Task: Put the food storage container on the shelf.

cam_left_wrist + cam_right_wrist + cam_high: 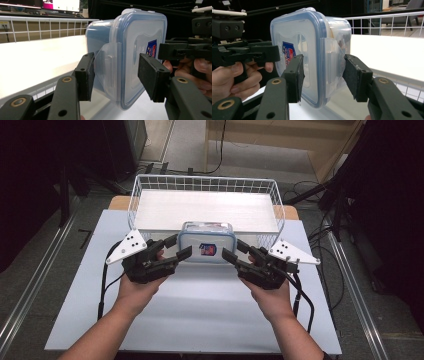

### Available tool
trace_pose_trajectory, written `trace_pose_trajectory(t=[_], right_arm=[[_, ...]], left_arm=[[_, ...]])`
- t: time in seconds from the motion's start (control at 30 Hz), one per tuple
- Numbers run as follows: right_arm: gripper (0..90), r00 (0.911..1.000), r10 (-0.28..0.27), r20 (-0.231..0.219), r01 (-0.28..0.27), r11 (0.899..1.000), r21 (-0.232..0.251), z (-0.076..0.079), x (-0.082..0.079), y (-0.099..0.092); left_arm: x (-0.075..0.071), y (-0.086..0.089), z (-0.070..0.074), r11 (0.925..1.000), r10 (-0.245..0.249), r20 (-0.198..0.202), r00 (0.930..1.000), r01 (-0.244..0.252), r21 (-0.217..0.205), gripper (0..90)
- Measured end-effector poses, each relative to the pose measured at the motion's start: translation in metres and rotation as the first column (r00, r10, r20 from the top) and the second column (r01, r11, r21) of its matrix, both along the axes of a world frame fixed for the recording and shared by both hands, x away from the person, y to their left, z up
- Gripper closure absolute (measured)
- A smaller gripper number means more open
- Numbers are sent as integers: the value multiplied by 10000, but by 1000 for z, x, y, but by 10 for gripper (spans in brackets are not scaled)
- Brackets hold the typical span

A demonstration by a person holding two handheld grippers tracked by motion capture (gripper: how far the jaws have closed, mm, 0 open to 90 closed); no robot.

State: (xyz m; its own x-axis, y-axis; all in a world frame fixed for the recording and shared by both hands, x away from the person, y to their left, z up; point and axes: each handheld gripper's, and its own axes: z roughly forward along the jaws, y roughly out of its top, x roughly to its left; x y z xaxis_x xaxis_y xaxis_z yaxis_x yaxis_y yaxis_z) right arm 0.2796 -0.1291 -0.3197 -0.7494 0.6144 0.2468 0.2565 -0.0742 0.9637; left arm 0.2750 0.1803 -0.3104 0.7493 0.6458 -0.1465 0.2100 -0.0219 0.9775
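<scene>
A clear plastic food container [207, 242] with a blue-rimmed lid and a red and blue sticker hangs between my two grippers, at the front rim of the wire basket [134, 200]. My left gripper [180, 246] grips its left end. In the left gripper view the jaws [117, 75] close over the side latch flap of the container [130, 50], one pad on the lid and one underneath. My right gripper [233, 249] holds the opposite end the same way [324, 75], over the other latch of the container [299, 45].
The white wire basket has a flat white floor [205, 210] and stands at the table's far side. A pale board [200, 310] covers the table under my forearms. Cables trail from both grippers; dark stands and cables flank the table.
</scene>
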Motion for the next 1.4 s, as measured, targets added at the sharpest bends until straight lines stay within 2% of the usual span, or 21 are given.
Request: trace_pose_trajectory(t=[0.27,0.5,0.77,0.97,1.4], right_arm=[[528,9999,-55,-107,56,10000,71,8,17,1],[528,9998,-75,-171,77,9999,134,14,31,2],[527,9997,-149,-195,152,9998,115,18,47,4],[527,9993,-178,-315,183,9997,167,22,58,5],[527,9986,-282,-451,293,9993,236,24,80,5]], left_arm=[[18,0,8,10000,-38,-101,9999,38,-56,488],[34,2,14,9995,-26,-198,9998,19,-326,490],[52,4,19,9990,2,-382,9993,-19,-450,489],[65,5,21,9975,12,-507,9987,-47,-699,490],[86,4,22,9964,96,-679,9976,-152,-835,490]])
